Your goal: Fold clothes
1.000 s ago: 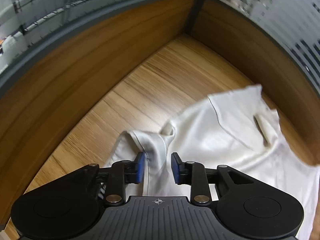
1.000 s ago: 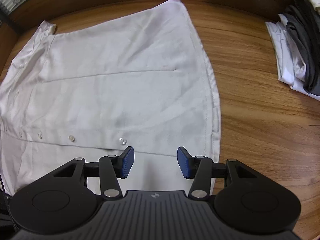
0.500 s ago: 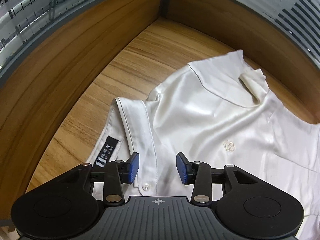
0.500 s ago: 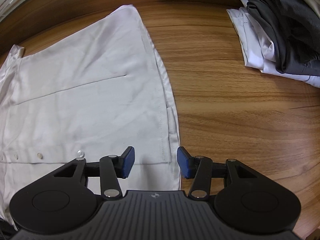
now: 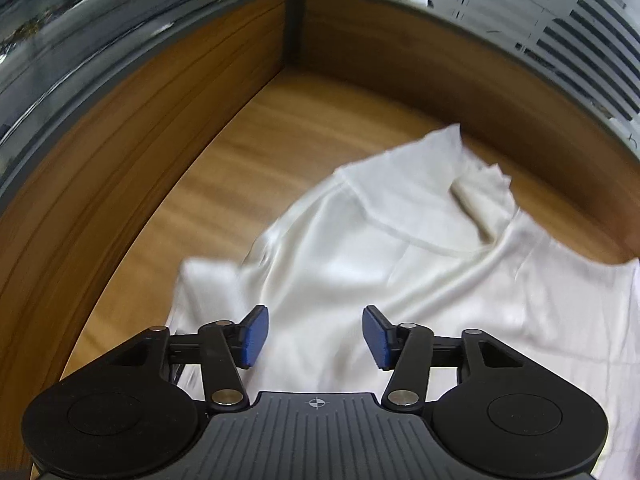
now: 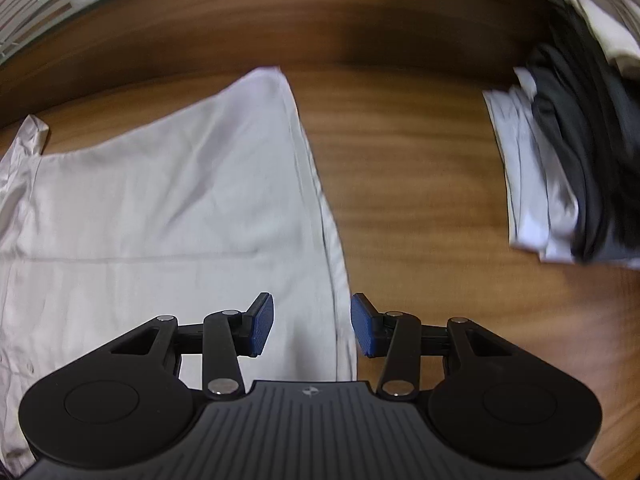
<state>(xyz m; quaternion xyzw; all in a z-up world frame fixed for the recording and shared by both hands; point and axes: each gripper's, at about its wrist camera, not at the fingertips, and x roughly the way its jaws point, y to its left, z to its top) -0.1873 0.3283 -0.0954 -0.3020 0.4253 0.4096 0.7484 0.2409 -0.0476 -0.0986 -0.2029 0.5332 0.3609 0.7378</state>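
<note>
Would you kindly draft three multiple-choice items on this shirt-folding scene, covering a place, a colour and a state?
1. In the right wrist view, where is the pile of dark and white clothes?
A. right of the shirt
B. on the shirt
C. left of the shirt

2. What colour are the gripper pads?
A. red
B. blue
C. green

3. How does the white button-up shirt lie?
A. hanging
B. rolled into a ball
C. spread on the wooden table

Answers: 1 A, bare wood separates them; 2 B, both views show blue; 3 C, it lies flat.
</note>
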